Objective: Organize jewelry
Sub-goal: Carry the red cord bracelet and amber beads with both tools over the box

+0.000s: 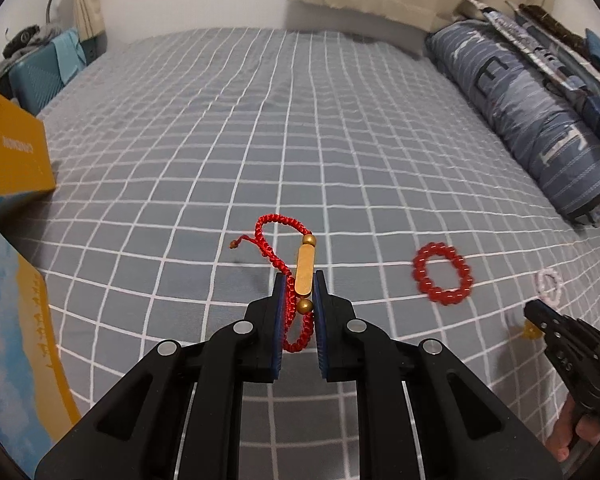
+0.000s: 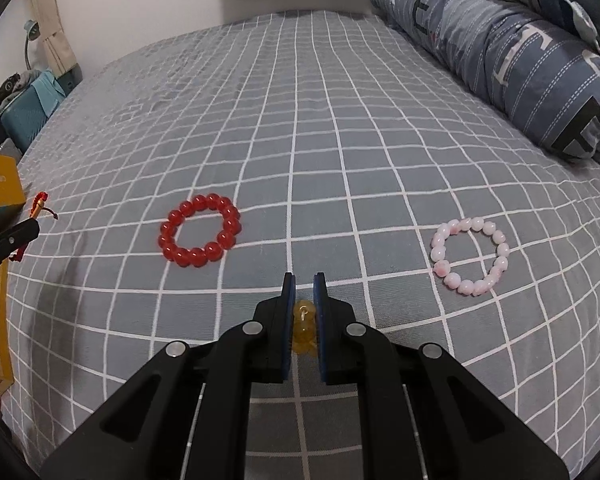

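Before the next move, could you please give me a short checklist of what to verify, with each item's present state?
1. Left gripper shut on the cord bracelet: ok, gold bar clamped between the pads.
2. Cord bracelet clear of the bed: ok, its loops hang free.
3. Right gripper shut on the amber pendant: ok, pads press on both sides.
4. Pendant lifted off the bed: cannot tell, the fingers hide its underside.
5. Red bead bracelet and pink bead bracelet out of the way: ok, both lie flat, apart from both grippers.
6. Boxes open to receive jewelry: cannot tell.
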A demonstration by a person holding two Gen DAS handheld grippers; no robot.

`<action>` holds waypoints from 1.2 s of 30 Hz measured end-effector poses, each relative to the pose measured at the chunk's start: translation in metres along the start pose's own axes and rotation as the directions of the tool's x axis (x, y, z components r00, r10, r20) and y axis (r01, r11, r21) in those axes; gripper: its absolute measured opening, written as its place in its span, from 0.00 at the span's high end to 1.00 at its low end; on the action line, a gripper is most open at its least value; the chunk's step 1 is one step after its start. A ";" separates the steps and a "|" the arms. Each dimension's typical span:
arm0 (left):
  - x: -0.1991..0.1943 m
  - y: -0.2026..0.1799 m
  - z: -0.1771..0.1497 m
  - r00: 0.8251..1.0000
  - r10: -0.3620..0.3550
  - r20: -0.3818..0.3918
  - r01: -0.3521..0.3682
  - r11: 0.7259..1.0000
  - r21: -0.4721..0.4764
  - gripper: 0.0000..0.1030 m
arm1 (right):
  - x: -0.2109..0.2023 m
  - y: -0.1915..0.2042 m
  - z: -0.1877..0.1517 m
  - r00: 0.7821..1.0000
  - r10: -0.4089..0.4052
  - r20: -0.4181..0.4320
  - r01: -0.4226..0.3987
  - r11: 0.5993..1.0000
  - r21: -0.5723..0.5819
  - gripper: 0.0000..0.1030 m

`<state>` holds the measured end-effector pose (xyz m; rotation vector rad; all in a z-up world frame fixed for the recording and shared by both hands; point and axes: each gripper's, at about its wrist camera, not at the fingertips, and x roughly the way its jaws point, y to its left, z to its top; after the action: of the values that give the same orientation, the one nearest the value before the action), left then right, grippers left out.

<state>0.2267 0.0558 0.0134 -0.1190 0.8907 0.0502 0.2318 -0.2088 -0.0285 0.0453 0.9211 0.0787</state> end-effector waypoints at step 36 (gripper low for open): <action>-0.150 0.067 -0.044 0.984 0.133 0.114 -0.128 0.990 -0.050 0.87 | -0.114 0.094 -0.006 0.986 0.094 0.136 -0.077 0.989 -0.122 0.91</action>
<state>0.0928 0.1173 0.0974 -0.0962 0.7790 0.1971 0.1533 -0.1248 0.0654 -0.0180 0.7712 0.2069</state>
